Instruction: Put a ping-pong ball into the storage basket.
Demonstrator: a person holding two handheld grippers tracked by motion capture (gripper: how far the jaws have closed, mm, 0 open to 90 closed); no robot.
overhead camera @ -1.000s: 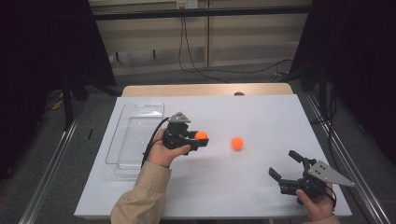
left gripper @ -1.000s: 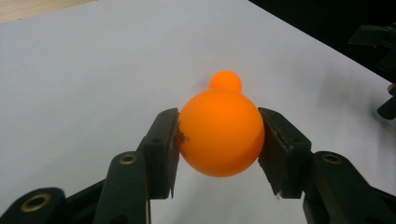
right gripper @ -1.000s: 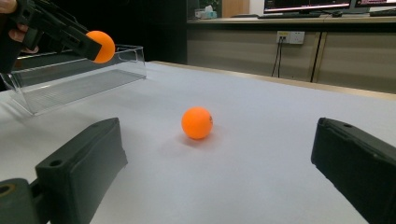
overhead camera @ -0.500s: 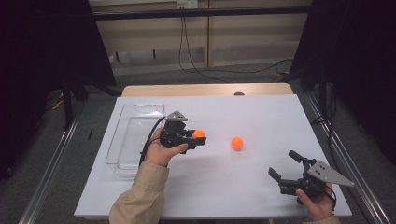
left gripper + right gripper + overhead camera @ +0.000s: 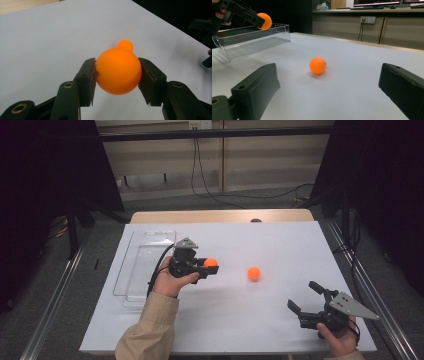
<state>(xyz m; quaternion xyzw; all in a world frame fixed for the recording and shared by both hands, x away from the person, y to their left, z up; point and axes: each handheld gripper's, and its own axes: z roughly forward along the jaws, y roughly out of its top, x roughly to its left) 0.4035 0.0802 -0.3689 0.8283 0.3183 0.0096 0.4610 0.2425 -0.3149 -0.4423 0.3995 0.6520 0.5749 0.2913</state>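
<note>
My left gripper [image 5: 211, 265] hovers over the middle-left of the white table, shut on an orange ball [image 5: 210, 262]. In the left gripper view both pads press the sides of that ball [image 5: 117, 71], and a second orange ball [image 5: 125, 44] lies on the table just beyond it. The loose ball [image 5: 254, 273] rests a short way to the right of the held one. At the front right, my right gripper [image 5: 301, 295] is open and low, with nothing between its jaws. In the right gripper view the loose ball [image 5: 318, 65] lies ahead of the open jaws.
A clear plastic tray [image 5: 131, 265] lies on the table's left side, just left of my left hand. The right gripper view shows this tray [image 5: 249, 40] empty, with the held ball [image 5: 265, 21] above its rim. Cables trail on the floor behind the table.
</note>
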